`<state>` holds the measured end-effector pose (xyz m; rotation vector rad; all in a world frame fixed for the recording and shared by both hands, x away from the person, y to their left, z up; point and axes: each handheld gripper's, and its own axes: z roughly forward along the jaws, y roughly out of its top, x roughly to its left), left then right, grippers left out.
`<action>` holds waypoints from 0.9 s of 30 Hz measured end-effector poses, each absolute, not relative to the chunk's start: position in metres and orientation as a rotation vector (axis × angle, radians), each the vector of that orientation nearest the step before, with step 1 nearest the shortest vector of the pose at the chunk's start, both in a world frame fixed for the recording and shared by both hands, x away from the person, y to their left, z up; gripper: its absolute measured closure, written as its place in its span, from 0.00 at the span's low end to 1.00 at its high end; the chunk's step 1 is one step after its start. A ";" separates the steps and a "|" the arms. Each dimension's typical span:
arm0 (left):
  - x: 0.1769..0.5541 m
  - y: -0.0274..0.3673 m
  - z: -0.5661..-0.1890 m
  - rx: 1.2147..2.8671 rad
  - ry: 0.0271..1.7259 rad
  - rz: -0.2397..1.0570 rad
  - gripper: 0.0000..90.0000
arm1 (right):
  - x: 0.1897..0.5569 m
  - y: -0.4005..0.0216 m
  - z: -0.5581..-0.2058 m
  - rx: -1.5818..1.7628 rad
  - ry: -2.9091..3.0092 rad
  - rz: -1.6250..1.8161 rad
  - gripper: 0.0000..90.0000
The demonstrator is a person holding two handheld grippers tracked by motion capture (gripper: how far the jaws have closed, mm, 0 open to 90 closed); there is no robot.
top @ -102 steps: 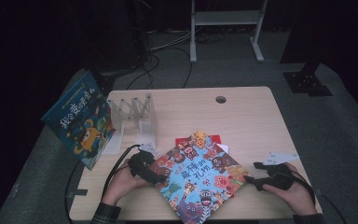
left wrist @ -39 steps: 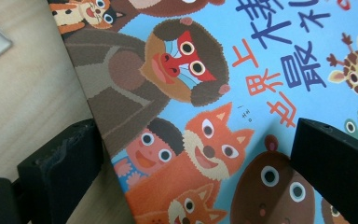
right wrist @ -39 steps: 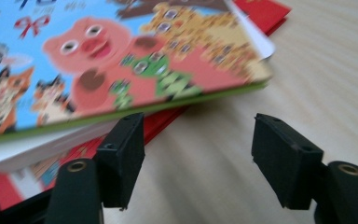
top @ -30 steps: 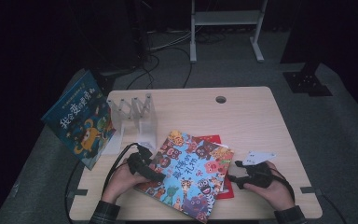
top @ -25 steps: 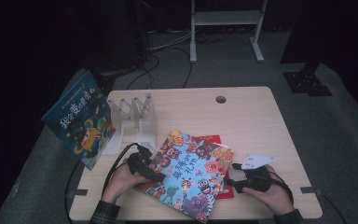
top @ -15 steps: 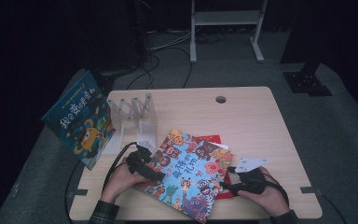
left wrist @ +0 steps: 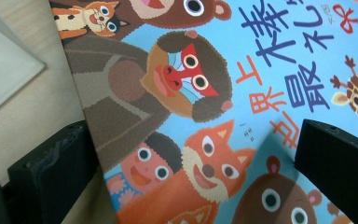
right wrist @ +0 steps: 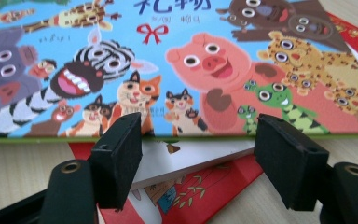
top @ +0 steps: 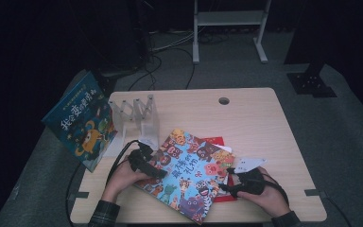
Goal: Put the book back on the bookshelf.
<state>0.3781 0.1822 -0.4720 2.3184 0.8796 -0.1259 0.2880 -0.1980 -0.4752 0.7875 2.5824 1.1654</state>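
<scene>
A picture book with cartoon animals on its cover (top: 189, 172) lies askew on the wooden table (top: 264, 123), over a red book (top: 215, 142). My left gripper (top: 153, 165) lies at its left edge. In the left gripper view the jaws (left wrist: 193, 135) stand wide apart, with the cover's edge (left wrist: 205, 93) running between them. My right gripper (top: 227, 184) is at the book's near right edge. Its jaws (right wrist: 200, 140) have just been opening and press on nothing. Just beyond them is the cover's edge (right wrist: 168, 60), with a white layer and the red book (right wrist: 205, 191) beneath.
A clear acrylic book rack (top: 137, 116) stands at the table's back left. A blue picture book (top: 80, 123) leans beyond the left edge. A cable hole (top: 224, 100) sits at the back. Cables trail from both grippers off the near side.
Since the earliest frame the animal book has turned and slid left, toward the near edge. The right gripper has come left up to the book's edge. The left hand has hardly moved.
</scene>
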 end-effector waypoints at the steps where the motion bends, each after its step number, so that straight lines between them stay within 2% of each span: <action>1: 0.379 0.183 -0.472 2.313 0.884 -0.126 0.00 | 0.288 -0.197 -0.476 0.793 2.580 1.169 0.35; 18: 0.383 0.179 -0.464 2.306 0.933 -0.129 0.00 | 0.291 -0.193 -0.474 0.816 2.591 1.143 0.34; 27: 0.377 0.179 -0.431 2.275 0.879 -0.081 0.00 | 0.291 -0.193 -0.474 0.826 2.593 1.143 0.34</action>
